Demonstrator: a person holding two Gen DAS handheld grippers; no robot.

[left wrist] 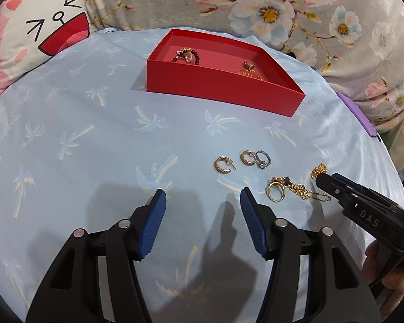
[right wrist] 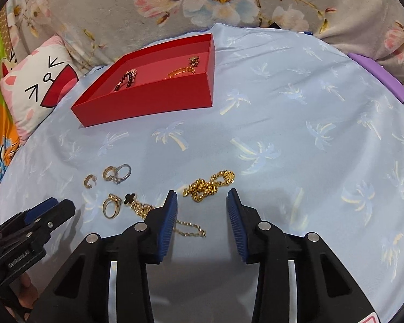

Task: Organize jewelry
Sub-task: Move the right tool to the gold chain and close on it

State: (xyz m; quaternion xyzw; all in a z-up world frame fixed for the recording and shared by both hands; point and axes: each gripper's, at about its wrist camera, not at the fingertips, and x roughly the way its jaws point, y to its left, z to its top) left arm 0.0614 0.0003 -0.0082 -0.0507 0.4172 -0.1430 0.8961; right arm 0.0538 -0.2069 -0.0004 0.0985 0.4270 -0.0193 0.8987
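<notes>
While unclasped, right claw (right wrist: pixel 202 196) nears gold chain (right wrist: pixel 207 185).

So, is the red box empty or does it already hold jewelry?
Not empty: the open red box holds a dark beaded bracelet and gold pieces.

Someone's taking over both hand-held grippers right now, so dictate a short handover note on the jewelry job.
Left hand-held gripper: open, empty.
Right hand-held gripper: open, empty, just short of the gold bead chain.
In the red box: a dark bead bracelet and a gold piece.
Left on the blue cloth: two gold hoop earrings, silver ring, gold ring, clover necklace, bead chain.
</notes>
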